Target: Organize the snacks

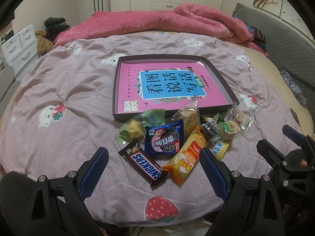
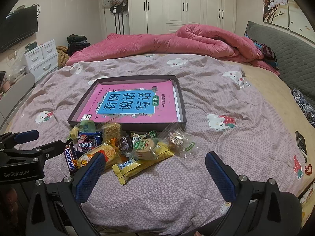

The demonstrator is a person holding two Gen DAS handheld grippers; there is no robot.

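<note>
Left wrist view: both claws were spread wide, gripping nothing.
Snack pile (image 1: 177, 137) sat on the bed (image 1: 69, 90), touching the tray (image 1: 224, 78) near the bed's front edge; left claw (image 1: 154, 169), right claw (image 2: 154, 172).

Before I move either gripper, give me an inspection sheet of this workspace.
Surface: quilt on a bed, wrinkled.
Job's things: shallow box holds a pink book and no snacks; Snickers bar, blue cookie pack, orange pack, round biscuit, yellow wrapper heaped just in front of it.
Clutter: pink blanket behind; dark phone-like object at right.
Grippers: left gripper open over the Snickers bar; right gripper open, empty.
Cables: nothing seen.
Surroundings: wardrobe, drawers, TV.
</note>
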